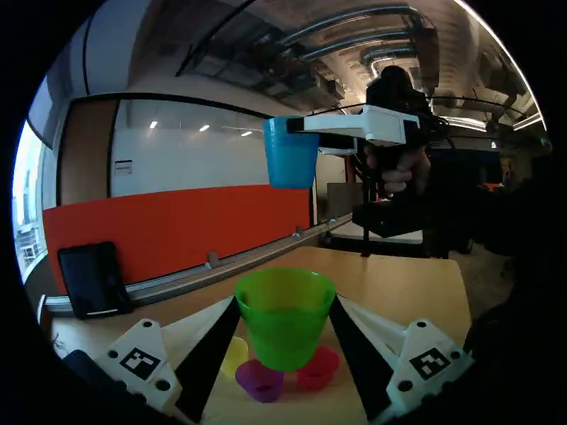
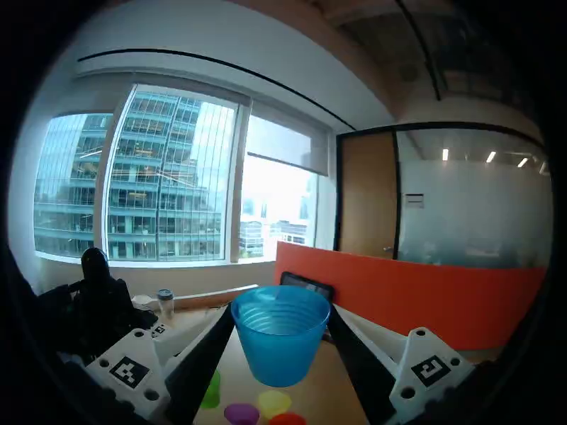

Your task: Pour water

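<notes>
In the left gripper view my left gripper (image 1: 285, 326) is shut on a translucent green cup (image 1: 285, 319), held upright above the wooden table (image 1: 397, 283). Farther off and higher, the right gripper (image 1: 301, 131) held by a hand (image 1: 397, 166) carries a blue cup (image 1: 290, 152), upright. In the right gripper view my right gripper (image 2: 280, 340) is shut on that blue cup (image 2: 281, 340), whose inside looks empty. Below it part of the green cup (image 2: 210, 392) shows next to the left gripper (image 2: 159, 329).
Small yellow (image 1: 234, 354), purple (image 1: 260, 380) and red (image 1: 317, 368) cups stand on the table under the green cup. A black tablet (image 1: 92, 280) leans against the orange partition (image 1: 177, 227). A small jar (image 2: 165, 303) stands near the window.
</notes>
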{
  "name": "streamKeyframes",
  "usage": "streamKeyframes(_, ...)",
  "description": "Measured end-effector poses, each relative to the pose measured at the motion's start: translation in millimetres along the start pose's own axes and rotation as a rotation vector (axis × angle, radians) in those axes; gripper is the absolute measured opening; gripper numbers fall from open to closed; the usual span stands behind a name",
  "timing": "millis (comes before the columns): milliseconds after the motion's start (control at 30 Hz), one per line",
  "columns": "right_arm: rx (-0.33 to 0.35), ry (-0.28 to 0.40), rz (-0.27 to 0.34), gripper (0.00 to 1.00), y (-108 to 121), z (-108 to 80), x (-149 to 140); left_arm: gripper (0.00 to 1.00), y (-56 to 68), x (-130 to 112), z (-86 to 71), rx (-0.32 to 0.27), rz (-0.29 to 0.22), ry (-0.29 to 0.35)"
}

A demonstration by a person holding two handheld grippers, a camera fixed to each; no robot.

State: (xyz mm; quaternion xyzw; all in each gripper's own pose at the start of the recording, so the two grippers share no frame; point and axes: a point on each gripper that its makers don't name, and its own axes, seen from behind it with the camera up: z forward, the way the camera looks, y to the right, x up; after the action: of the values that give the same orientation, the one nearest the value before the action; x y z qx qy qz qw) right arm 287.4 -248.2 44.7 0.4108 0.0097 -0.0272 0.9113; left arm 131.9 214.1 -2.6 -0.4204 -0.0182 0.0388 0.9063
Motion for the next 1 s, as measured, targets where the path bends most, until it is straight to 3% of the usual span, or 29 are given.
streamKeyframes(200,-0.025,-0.004,0.004,0.94,14.6,-8.3,-7.6,0.86,-12.0,-2.7,-7.1,0.031,0.01,-0.01)
streamKeyframes(633,-0.125,-0.055,-0.017,0.94,62.1,-48.7,-45.8,0.86,-48.2,-25.8,-34.7,0.119,0.014,-0.066)
streamKeyframes(1000,-0.137,-0.089,-0.022,0.94,72.8,-65.2,-72.9,0.86,-60.1,-43.2,-42.2,0.144,0.01,-0.108)
